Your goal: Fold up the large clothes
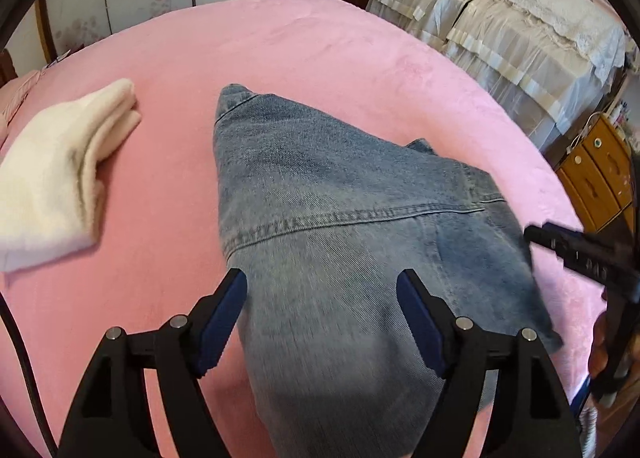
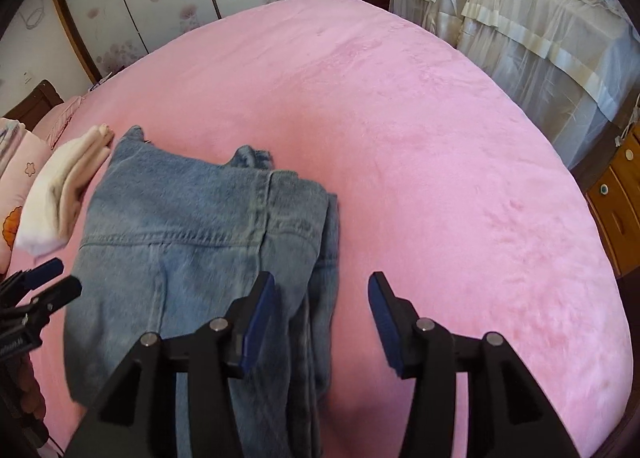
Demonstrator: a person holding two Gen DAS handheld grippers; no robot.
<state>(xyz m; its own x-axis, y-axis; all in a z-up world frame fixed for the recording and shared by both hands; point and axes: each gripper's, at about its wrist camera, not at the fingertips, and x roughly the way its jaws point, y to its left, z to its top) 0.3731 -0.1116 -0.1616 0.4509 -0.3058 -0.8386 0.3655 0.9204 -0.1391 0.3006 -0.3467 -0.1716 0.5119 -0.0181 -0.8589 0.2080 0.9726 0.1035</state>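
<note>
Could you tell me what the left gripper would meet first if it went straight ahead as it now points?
Most likely the jeans: the open left gripper straddles the denim, though depth is unclear.

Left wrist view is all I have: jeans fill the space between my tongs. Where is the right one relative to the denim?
Observer: The right tongs are open, straddling the jeans' right edge; one finger is over denim, the other over pink blanket.
Operator: Anything beyond that edge?
Observer: Only bare blanket to the right.
Operator: Is the stack even?
Observer: No, layered denim edges show along its right side.
</note>
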